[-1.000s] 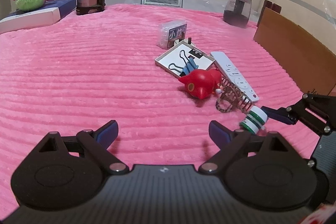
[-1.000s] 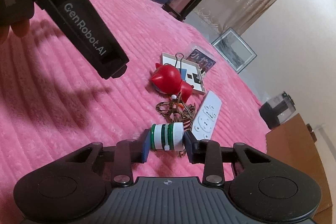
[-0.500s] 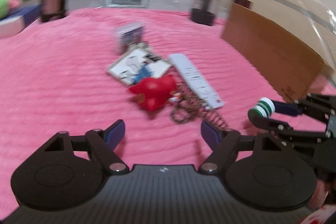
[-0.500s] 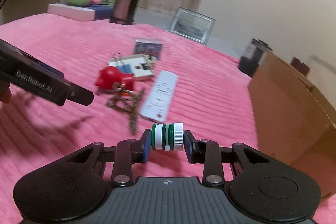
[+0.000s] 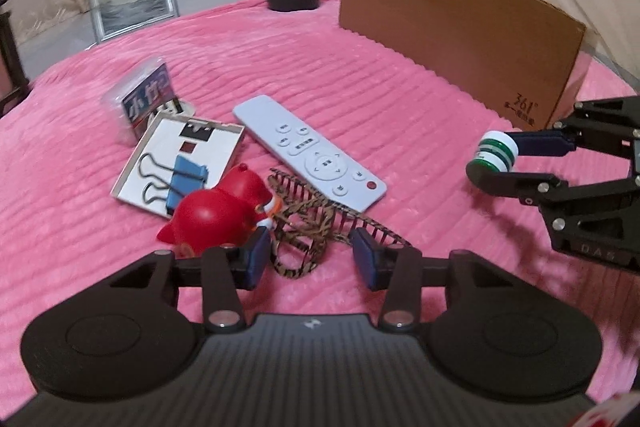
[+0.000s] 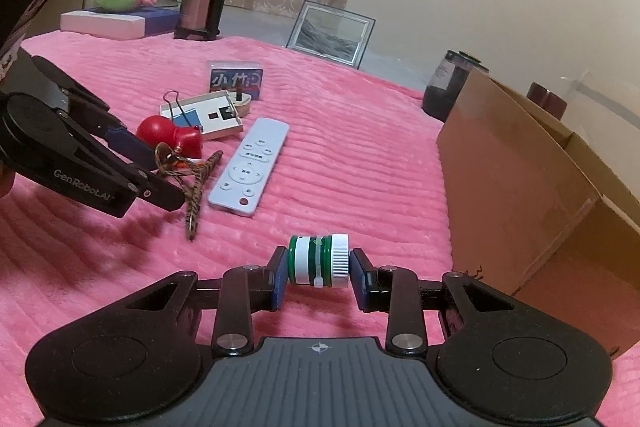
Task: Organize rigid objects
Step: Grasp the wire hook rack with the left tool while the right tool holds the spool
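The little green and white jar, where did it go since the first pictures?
The right gripper lifted the little green and white jar off the pink blanket and carried it toward the cardboard box. The left gripper moved up to the striped hair clip, jaws narrower. The remote and red toy stayed put.

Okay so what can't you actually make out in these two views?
- Inside of the cardboard box: both views, hidden by its own wall.
- Lower part of the red toy: left wrist view, behind the left tongs.
- Print on the green-and-white jar in the right tongs: too small.
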{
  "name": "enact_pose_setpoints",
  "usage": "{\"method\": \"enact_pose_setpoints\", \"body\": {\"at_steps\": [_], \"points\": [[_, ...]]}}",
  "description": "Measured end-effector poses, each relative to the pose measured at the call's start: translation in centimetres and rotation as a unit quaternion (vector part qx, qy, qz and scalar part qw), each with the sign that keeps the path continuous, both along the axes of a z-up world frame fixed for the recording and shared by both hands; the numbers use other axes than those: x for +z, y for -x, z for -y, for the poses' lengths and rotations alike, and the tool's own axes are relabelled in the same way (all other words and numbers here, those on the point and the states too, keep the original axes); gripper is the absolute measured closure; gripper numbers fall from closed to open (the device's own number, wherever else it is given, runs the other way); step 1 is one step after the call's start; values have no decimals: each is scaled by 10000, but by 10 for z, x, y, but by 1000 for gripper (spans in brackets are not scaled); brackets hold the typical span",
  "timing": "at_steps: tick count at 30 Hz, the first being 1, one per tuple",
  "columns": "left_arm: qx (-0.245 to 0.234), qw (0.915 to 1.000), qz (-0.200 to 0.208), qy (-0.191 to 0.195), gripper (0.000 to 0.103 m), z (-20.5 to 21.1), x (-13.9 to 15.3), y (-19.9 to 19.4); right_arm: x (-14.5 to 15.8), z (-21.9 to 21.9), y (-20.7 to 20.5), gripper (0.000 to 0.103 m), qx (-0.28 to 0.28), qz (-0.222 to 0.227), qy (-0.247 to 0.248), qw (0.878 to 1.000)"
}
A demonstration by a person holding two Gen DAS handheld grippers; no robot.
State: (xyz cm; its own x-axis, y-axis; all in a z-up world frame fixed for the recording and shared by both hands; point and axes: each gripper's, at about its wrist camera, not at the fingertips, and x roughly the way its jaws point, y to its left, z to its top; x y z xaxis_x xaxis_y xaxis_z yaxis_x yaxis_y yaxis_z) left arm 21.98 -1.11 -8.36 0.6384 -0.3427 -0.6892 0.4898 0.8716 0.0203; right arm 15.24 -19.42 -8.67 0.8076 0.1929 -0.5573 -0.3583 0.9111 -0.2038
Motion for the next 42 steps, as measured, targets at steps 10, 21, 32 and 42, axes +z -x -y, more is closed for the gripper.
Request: {"method": "enact_pose_setpoints", "body": {"at_steps": [10,21,32,42], "points": [[-21,9999,-110,42,76,3,5,4,-2,4,-1,74,-56,-84,-74,9999],[-329,9994,69,-118,75,21,8,6,-1,8,0,74,-154,-123,-126,9997],[-573,9980,-7,-269,77,21,0,2,-1,14,-1,74,-222,-157,-174,9995],[-475,9988,-5,-131,78,25,16,17,11,16,5,74,-235,-84,-308,9992]]}}
